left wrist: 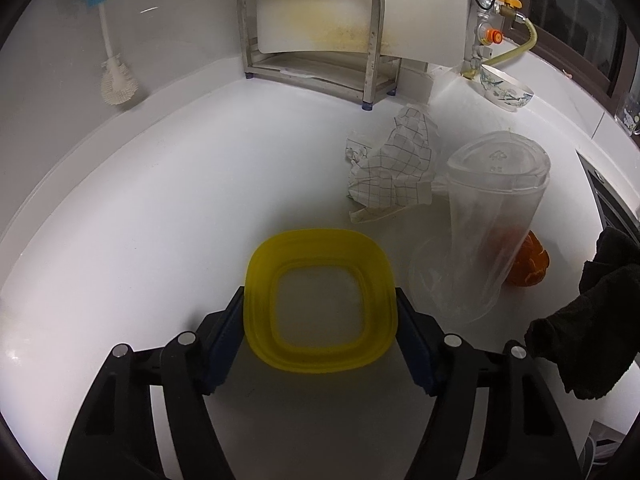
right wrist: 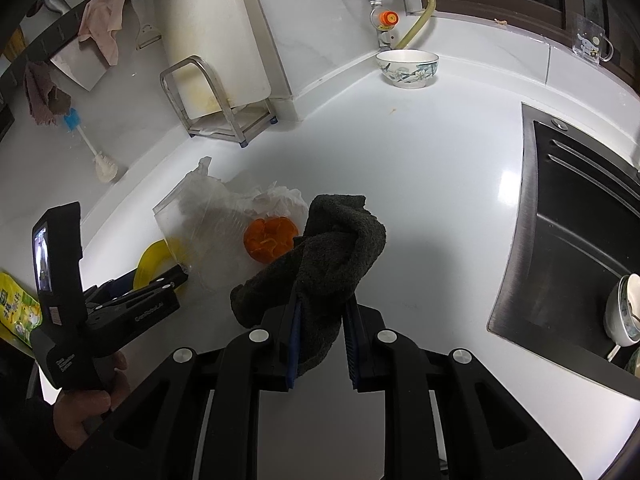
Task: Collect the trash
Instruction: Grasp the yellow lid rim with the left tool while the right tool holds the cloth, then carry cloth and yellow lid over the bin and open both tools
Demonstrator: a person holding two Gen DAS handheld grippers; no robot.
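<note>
Two hand-held grippers work over the white surface (left wrist: 140, 208). Left hand-held gripper (left wrist: 320, 300) clasps a yellow lid (left wrist: 320, 354); right hand-held gripper (right wrist: 322, 320) clamps a dark cloth (right wrist: 336, 248), orange peel (right wrist: 270, 242) just ahead.

The white counter (left wrist: 140, 220) lies open on the left and far left up to the metal rack (left wrist: 312, 40) at the far wall, and in the right wrist view a broad bare stretch runs between the orange peel (right wrist: 270, 244) and the sink (right wrist: 580, 240). To the right of the yellow lid (left wrist: 320, 300), the clear plastic cup (left wrist: 492, 208), crumpled checked paper (left wrist: 396, 168) and dark cloth (left wrist: 592, 320) crowd the way.
</note>
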